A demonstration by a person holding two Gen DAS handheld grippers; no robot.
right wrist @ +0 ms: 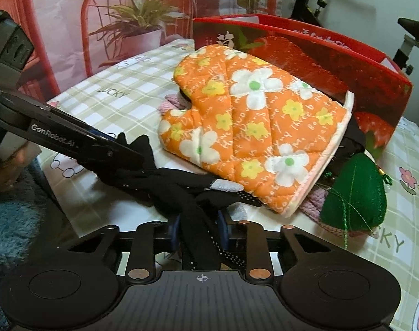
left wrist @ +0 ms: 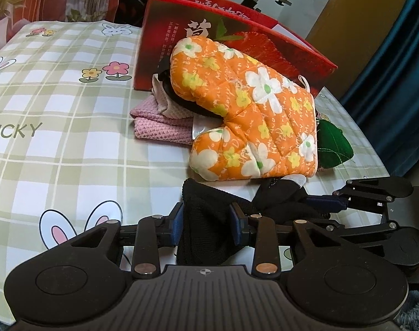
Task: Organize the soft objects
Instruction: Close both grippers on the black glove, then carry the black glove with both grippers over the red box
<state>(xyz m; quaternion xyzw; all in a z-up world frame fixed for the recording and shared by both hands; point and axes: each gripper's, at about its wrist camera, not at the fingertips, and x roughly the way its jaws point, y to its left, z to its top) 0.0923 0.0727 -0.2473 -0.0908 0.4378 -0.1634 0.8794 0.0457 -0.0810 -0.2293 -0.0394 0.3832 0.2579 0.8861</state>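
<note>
A worktop (left wrist: 58,104) fills the near scene, spread with a smooth green-and-white checked cloth printed with rabbits, small flowers and the word "LUCKY". Behind it hangs a backdrop picturing red chairs and a potted plant, and an exercise bike (right wrist: 410,35) stands at the far side.

A glossy red cardboard box (left wrist: 264,47), printed with a big strawberry and some characters, sits open at the back of the cloth. Leaning against its front is a quilted orange oven mitt (left wrist: 250,110), padded, stitched in diamonds and strewn with white and yellow flowers, with a pale pink binding at the cuff. It lies on top of a folded pink knitted cloth (left wrist: 160,127) with a nubbly weave. Beside the mitt's cuff rests a green plush leaf shape (right wrist: 355,195) with stitched veins.

In front of the mitt, at the near edge, lies a black knitted glove (left wrist: 209,220), limp and crumpled, with small white grip dots along one strip.

The left claw (left wrist: 206,220) is clamped on one bunched end of the glove. The right claw (right wrist: 199,230) pinches the dotted strip at the other end, its jaws narrow around the fabric.
</note>
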